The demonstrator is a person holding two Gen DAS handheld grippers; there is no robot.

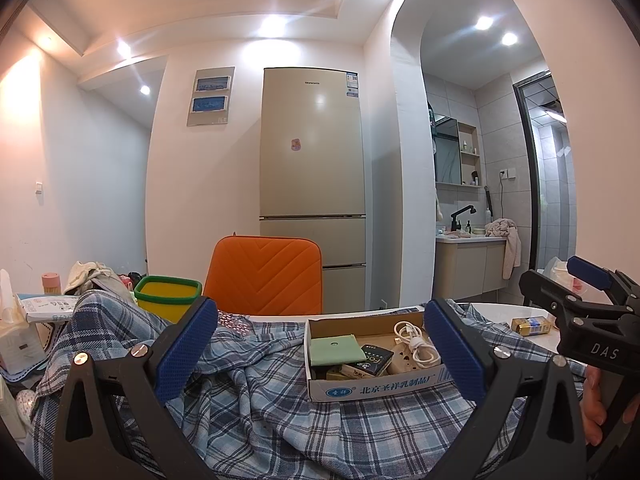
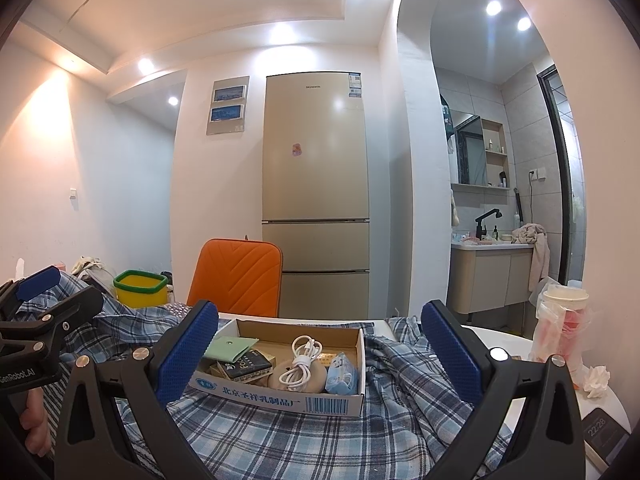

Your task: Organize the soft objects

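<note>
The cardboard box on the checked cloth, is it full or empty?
Partly full. The open-topped cardboard box holds a white cable, a green pouch, small packets and a wrapped blue pack.

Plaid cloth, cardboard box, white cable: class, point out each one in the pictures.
Plaid cloth (image 2: 304, 440), right wrist view, on the flat checked stretch before the box.
Cardboard box (image 2: 280, 394), right wrist view, on its printed front wall.
White cable (image 2: 302, 364), right wrist view, on the coiled bundle's middle.
</note>
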